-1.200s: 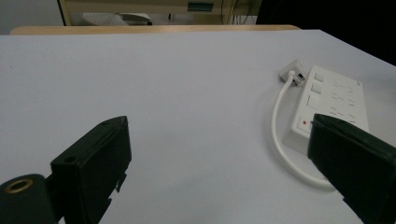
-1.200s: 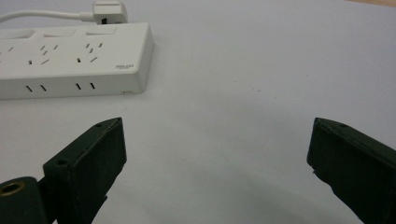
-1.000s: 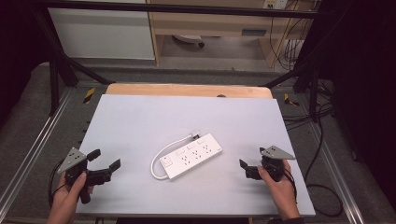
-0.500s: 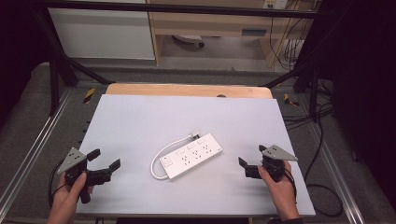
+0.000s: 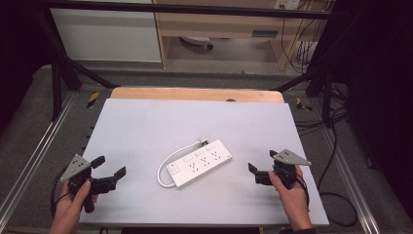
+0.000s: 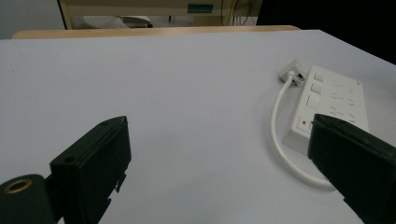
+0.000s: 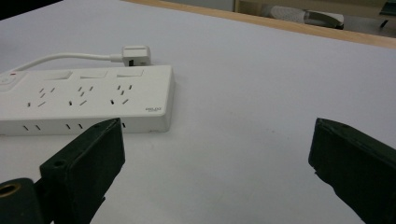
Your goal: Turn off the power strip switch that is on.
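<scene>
White power strip (image 5: 199, 163) sits mid-table on the grey table (image 5: 146, 122), its short cord (image 5: 168, 168) looped round with the plug (image 5: 203, 142) lying at the far edge. My left gripper (image 5: 110, 171) and right gripper (image 5: 254, 171) flank it, well apart, jaws wide and empty. My worry (smooth casing, light body): a one-sided pinch could skid or spin it, or snag the loop.

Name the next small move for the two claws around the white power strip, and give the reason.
Probably bring the right claw in toward the near end of the power strip. Both claws stand open and empty, off to either side, and the strip lies flat and untouched mid-table with its cable looped beside it. The left claw is farther off.
</scene>
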A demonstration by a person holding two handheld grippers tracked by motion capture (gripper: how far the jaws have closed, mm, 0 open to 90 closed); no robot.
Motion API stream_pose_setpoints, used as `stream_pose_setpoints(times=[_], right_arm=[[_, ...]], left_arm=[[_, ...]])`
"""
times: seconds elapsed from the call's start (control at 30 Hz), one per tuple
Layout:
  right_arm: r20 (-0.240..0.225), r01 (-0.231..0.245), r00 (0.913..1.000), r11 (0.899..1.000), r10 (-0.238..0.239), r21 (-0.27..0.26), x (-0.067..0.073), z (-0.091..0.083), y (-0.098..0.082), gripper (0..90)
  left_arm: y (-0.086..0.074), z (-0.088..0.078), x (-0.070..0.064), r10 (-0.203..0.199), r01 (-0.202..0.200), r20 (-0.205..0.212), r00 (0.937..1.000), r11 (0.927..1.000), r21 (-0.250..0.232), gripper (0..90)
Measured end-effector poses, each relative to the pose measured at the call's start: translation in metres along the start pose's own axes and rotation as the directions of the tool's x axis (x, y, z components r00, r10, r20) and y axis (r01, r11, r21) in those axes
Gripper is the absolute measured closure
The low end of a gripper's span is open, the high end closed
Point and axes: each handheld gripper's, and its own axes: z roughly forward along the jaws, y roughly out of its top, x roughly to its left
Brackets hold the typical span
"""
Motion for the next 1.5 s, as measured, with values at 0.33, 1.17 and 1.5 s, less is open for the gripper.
stream_pose_setpoints(times=[0.33,1.17,1.5], right_arm=[[-0.006,-0.012,0.9999,1.000,0.011,-0.025,0.003,0.000,0.014,3.4],[-0.008,-0.001,1.0000,1.000,0.001,-0.015,0.013,0.008,0.036,3.2],[-0.026,-0.001,0.9997,1.000,0.001,-0.022,0.017,0.012,0.045,3.8]], left_arm=[[-0.001,0.001,0.000,-0.003,0.003,-0.004,1.0000,1.0000,0.005,5.9],[-0.002,0.004,-0.001,-0.001,0.001,0.004,1.0000,0.9997,0.022,5.8],[-0.004,0.005,0.000,-0.004,0.005,-0.013,0.9999,0.9995,0.033,5.8]])
